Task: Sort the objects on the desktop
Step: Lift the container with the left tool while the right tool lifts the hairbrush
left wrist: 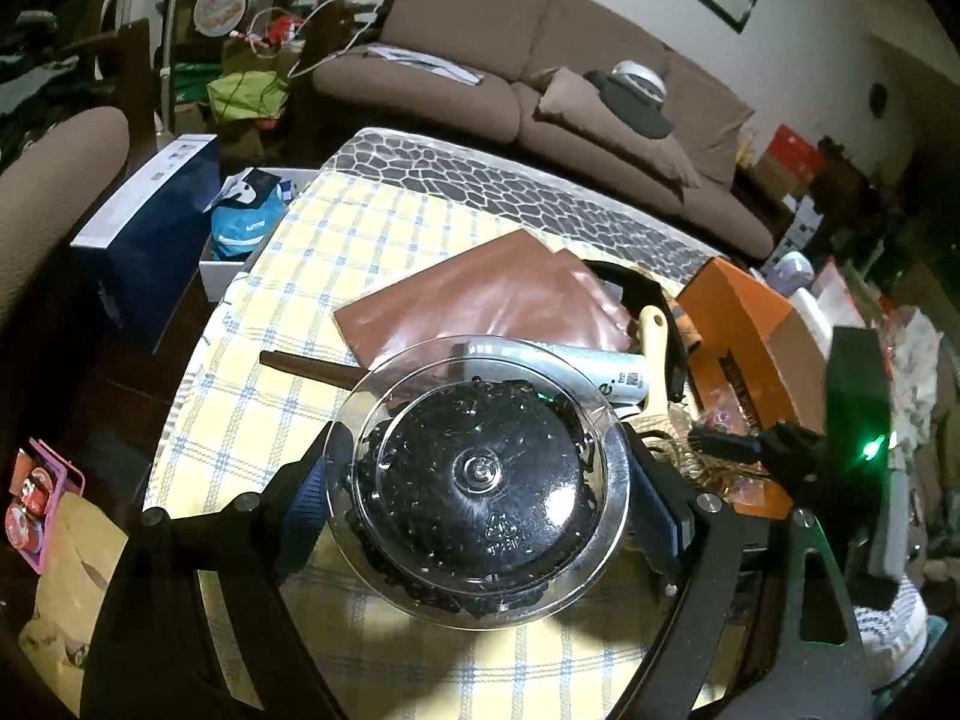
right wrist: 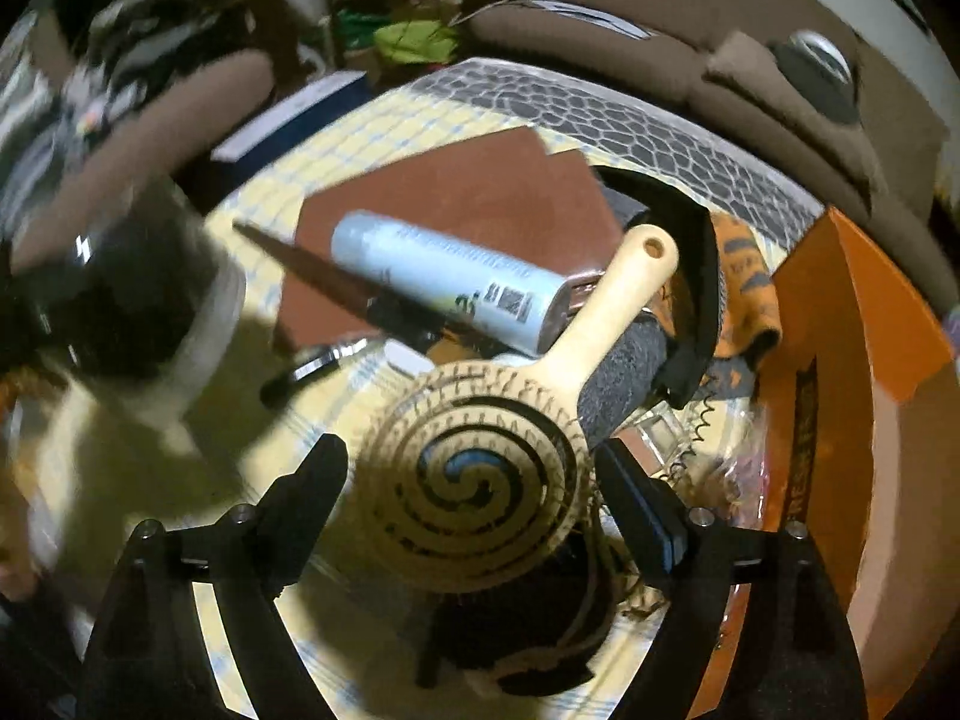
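Observation:
My left gripper (left wrist: pixel 489 492) is shut on a round clear plastic container (left wrist: pixel 474 468) with dark contents, its pads pressing the rim on both sides above the yellow checked tablecloth (left wrist: pixel 300 276). In the right wrist view that container (right wrist: pixel 132 300) shows blurred at the left. My right gripper (right wrist: pixel 477 489) is open and points steeply down. The round head of a wooden brush (right wrist: pixel 480 480) with spiral bristles lies between its fingers, with a gap on each side. The brush handle (right wrist: pixel 624 288) runs up to the right. A white tube (right wrist: pixel 444 282) lies across a brown folder (right wrist: pixel 480 192).
An orange box (right wrist: pixel 852 360) stands at the right of the table, with a black strap and a grey foam roll (right wrist: pixel 624 372) beside it. A dark thin rod (right wrist: pixel 312 270) and a black pen (right wrist: pixel 306 369) lie left of the tube. A brown sofa (left wrist: pixel 540 60) is behind the table.

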Available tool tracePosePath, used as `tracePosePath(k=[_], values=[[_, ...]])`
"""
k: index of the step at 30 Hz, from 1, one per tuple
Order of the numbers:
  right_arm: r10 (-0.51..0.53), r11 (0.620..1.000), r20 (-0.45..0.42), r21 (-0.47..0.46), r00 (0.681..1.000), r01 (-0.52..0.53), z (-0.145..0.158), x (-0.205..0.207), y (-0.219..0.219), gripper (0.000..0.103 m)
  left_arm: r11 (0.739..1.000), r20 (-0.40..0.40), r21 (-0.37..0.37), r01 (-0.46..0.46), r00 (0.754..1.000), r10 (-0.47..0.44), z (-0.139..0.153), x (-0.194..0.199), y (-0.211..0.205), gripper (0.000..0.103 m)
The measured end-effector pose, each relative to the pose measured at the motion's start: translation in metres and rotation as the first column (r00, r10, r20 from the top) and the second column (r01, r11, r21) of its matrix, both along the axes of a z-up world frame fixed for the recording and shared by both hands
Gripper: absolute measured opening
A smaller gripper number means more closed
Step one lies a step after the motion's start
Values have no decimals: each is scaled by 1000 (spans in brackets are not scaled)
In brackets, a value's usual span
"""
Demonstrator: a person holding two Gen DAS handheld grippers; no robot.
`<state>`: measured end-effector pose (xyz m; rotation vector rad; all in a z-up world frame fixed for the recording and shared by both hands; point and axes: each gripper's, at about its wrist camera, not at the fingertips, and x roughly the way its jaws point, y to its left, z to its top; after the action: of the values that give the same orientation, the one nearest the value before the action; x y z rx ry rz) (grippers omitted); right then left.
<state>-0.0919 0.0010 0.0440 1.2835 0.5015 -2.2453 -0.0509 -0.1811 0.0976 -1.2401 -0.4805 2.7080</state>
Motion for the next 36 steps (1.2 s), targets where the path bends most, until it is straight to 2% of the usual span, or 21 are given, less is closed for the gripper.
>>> tracePosePath(k=[3, 6, 9, 12, 18, 24, 26, 30, 36], values=[[19, 1000, 8, -4, 1000, -19, -4, 1, -3, 92, 1000, -1, 5, -1, 1000, 1, 0, 0, 0, 84], [13, 1000, 28, 19, 1000, -14, -13, -3, -7, 102, 1000, 3, 9, 0, 1000, 0, -1, -1, 0, 84], [-29, 1000, 116, 7, 993, 29, -32, -13, -4, 102, 1000, 17, 7, 7, 1000, -7, -4, -2, 2, 84], [-34, 998, 68, 55, 997, 31, -35, -13, -7, 92, 1000, 17, 7, 12, 1000, -12, -4, -3, 5, 84], [1, 989, -25, 146, 1000, 3, -33, -5, -15, 94, 1000, 21, 8, 24, 999, -24, -6, -3, 10, 84], [26, 984, -72, 179, 997, -12, -37, -5, -21, 95, 1000, 28, 21, 19, 999, -19, -7, -3, 8, 84], [31, 987, -83, 160, 996, -18, -35, -6, -22, 93, 999, 33, 30, 17, 999, -18, -8, -4, 7, 84], [20, 998, -51, 61, 999, -17, -24, -10, -15, 93, 999, 34, 31, 15, 999, -17, -8, -4, 7, 84], [-23, 998, -70, -52, 997, 19, 8, -12, 5, 93, 999, 27, 33, 24, 999, -24, -5, -4, 12, 84]])
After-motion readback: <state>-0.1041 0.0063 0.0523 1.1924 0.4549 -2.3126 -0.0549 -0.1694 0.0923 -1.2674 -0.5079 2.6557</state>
